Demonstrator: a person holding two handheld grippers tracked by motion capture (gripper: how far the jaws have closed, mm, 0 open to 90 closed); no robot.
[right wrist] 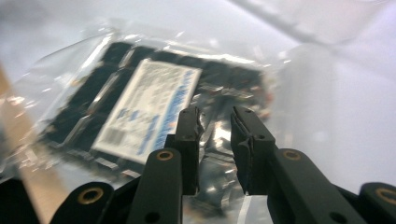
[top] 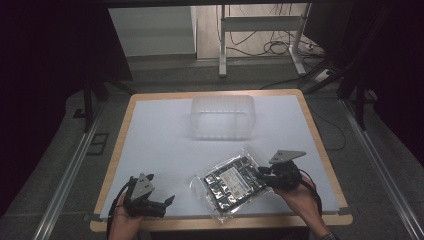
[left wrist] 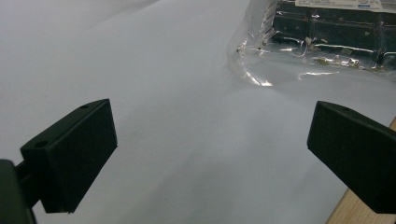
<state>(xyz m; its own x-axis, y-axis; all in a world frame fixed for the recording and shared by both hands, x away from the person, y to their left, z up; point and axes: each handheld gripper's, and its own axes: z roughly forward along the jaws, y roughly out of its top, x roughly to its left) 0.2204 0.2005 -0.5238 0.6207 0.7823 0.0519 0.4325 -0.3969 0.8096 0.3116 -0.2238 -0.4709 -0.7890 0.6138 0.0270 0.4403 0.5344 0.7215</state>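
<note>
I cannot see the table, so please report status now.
Left gripper open, idle. Right gripper nearly shut at plastic bag edge. Clear box behind, apart.

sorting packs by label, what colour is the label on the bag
White with blue print on the label of the bag; the right gripper view shows it best.

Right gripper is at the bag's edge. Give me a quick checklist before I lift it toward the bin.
1. Right gripper at the bag: ok, jaws nearly shut around the bag's edge.
2. Grip firm: cannot tell, a narrow gap shows between the jaws and the film there is blurred.
3. Left gripper free: ok, jaws wide open, holding nothing, short of the bag.
4. Bin ready: ok, upright at the table's far side, apparently empty.
5. Path from bag to bin: ok, bare white surface between.
</note>
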